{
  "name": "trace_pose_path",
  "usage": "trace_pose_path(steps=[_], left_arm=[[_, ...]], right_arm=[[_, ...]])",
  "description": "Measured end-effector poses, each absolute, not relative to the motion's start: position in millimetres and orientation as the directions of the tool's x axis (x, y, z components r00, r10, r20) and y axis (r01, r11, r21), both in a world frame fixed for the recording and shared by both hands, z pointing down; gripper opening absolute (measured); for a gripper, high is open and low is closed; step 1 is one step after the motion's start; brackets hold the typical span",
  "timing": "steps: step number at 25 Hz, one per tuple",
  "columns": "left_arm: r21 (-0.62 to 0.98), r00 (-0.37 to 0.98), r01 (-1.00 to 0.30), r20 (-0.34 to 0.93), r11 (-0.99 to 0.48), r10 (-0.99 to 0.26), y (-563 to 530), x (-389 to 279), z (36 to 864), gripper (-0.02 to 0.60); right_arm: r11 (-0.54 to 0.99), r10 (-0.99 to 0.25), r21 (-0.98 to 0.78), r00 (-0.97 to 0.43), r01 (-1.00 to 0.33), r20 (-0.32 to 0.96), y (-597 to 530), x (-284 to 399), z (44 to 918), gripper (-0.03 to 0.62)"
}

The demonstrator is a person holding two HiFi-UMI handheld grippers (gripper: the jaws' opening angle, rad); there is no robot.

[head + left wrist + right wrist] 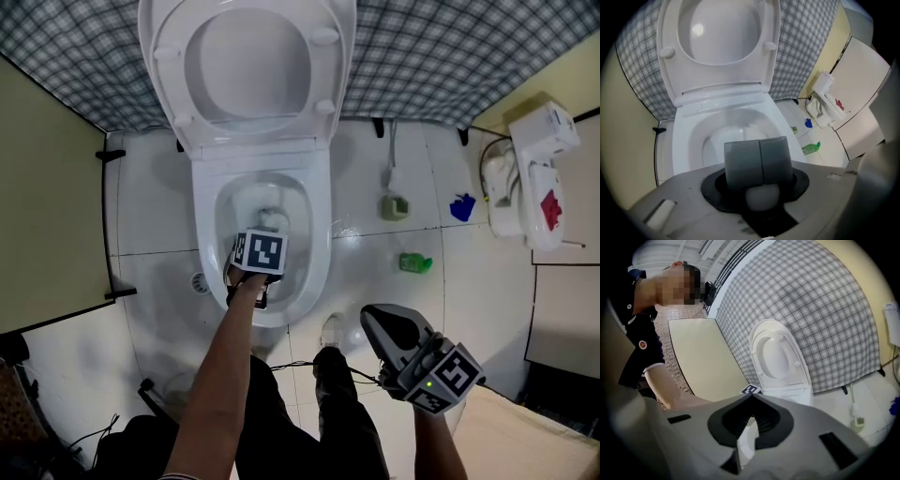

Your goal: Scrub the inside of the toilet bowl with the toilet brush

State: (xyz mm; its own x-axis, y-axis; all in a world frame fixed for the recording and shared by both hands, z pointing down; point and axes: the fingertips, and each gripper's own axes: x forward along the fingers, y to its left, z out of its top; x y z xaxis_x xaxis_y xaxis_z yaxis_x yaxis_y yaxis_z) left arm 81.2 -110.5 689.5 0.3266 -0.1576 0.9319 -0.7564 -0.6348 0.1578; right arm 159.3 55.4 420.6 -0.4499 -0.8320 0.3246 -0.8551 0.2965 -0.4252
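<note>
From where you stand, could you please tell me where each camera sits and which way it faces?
Head view: on the person's head, looking steeply down at the toilet; shows the left forearm, legs, the left gripper over it, the right gripper lower right.
Left gripper view: rides the left gripper, looking down into the bowl along jaws closed on the toilet brush.
Right gripper view: rides the right gripper, facing toilet and checked wall; jaws together, empty; left forearm at left.
Shared: all see the raised lid.

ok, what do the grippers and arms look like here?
The left gripper has a grey shell, a black recess and grey pads. The right gripper has the same shell, with ribbed black jaws. Each carries a black-and-white marker cube. The sleeve is dark, short and white-trimmed.
</note>
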Motion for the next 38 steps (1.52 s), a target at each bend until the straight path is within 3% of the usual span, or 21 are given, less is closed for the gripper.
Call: trace_pose_path(steps=[11, 23, 29, 38], left_arm=[[0.209, 0.432, -0.741, 0.876, -0.638, -0.215, -124, 123, 633, 0.173], [0.088, 0.308, -0.754, 0.923, -0.650, -0.232, -142, 90, 685, 0.170], [-0.059, 0.325, -0.514, 0.910, -0.856, -0.258, -139, 112, 652, 0.167], [-0.249, 0.313, -0.138, 0.907, -0.959, -0.281, -148, 146, 622, 0.167]], right_arm=[[0.325, -0.822, -0.431, -0.477, -0.842, 0.311, 44, 144, 407, 0.000], [0.287, -0.824, -0.446, -0.456, -0.848, 0.337, 42, 155, 429, 0.000], [0.284, -0.828, -0.448, -0.453, -0.848, 0.332, 42, 159, 424, 0.000], [0.265, -0.849, -0.443, -0.425, -0.857, 0.314, 42, 164, 415, 0.000]])
